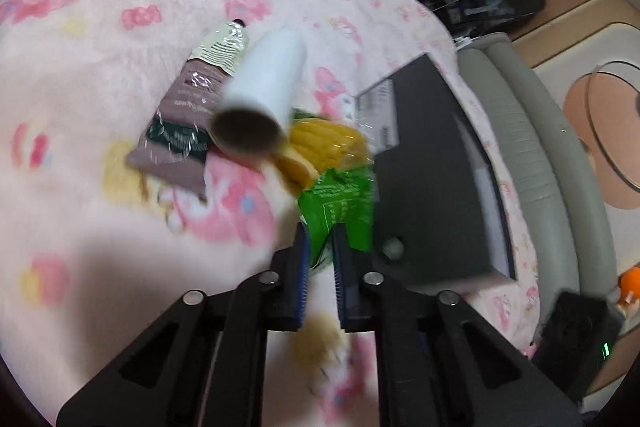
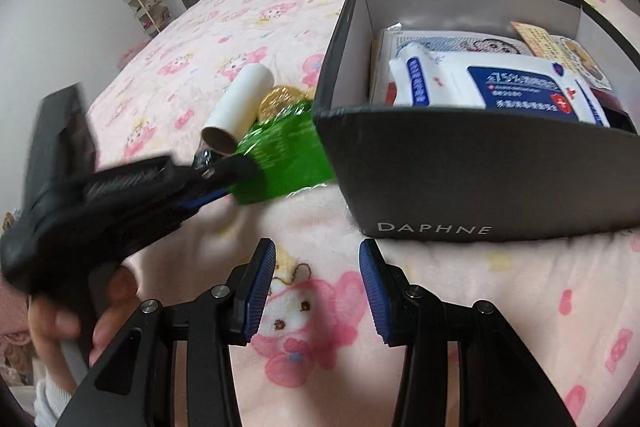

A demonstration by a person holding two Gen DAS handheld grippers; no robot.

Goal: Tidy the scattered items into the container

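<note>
A green packet point(image 1: 340, 211) with a yellow corn picture lies on the pink blanket beside the black box point(image 1: 432, 167). My left gripper point(image 1: 320, 235) is shut on the packet's near edge. The right wrist view shows that left gripper point(image 2: 236, 175) from the side, pinching the green packet point(image 2: 288, 155) just left of the open black box point(image 2: 460, 179). A white paper roll point(image 1: 268, 83) rests partly across a brown tube point(image 1: 188, 115) behind the packet. My right gripper point(image 2: 318, 251) hangs open over bare blanket in front of the box, with nothing between its fingers.
Inside the box lie a white and blue wipes pack point(image 2: 500, 83) and several small printed items. A hand point(image 2: 60, 319) holds the left gripper's handle. The grey bed edge point(image 1: 532, 155) runs right of the box, with floor beyond it.
</note>
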